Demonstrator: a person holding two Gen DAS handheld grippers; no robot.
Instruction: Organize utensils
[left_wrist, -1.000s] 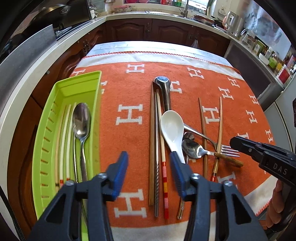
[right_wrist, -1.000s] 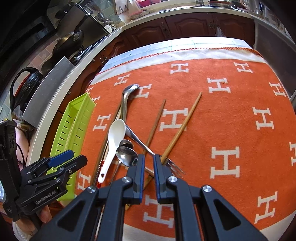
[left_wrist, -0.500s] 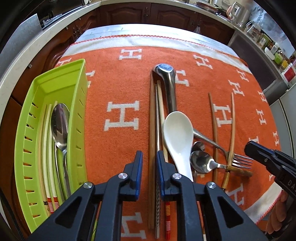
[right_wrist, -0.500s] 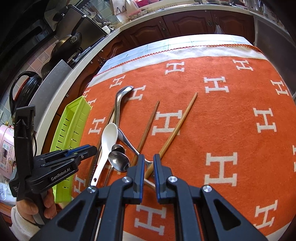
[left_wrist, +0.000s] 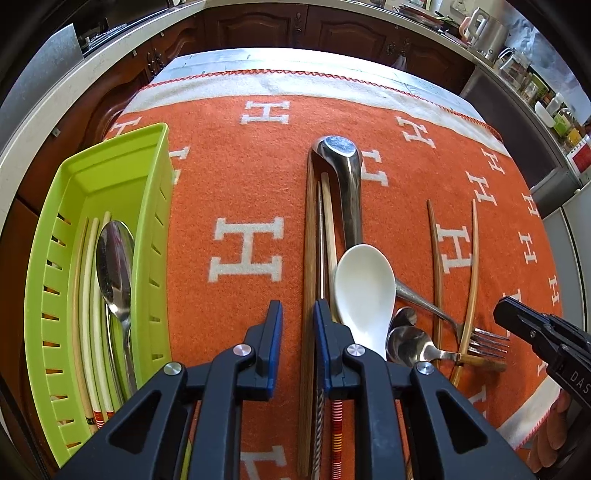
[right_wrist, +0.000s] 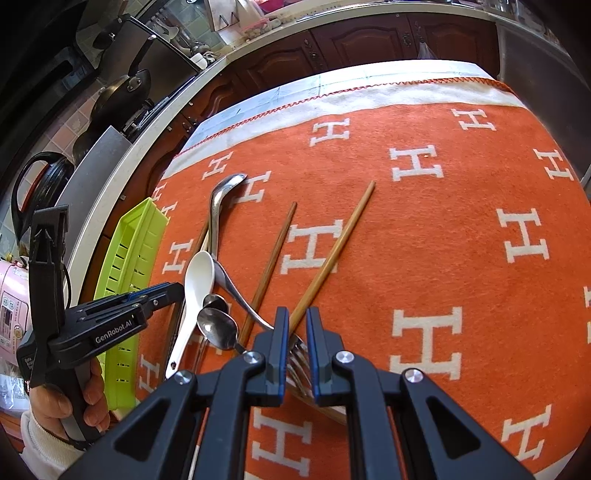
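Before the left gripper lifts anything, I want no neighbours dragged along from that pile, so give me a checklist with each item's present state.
1. Left gripper jaws narrowed to a small gap: ok.
2. Only one utensil in the gap: cannot tell; the brown chopstick runs between the fingers, the metal chopstick right beside it.
3. White spoon clear of the left gripper: not ok; it lies against the right-hand finger.
4. Green tray has room: ok; it holds a metal spoon and pale chopsticks, with floor space free at the far end.
5. Right gripper out of the way: ok; it sits over the fork, apart.
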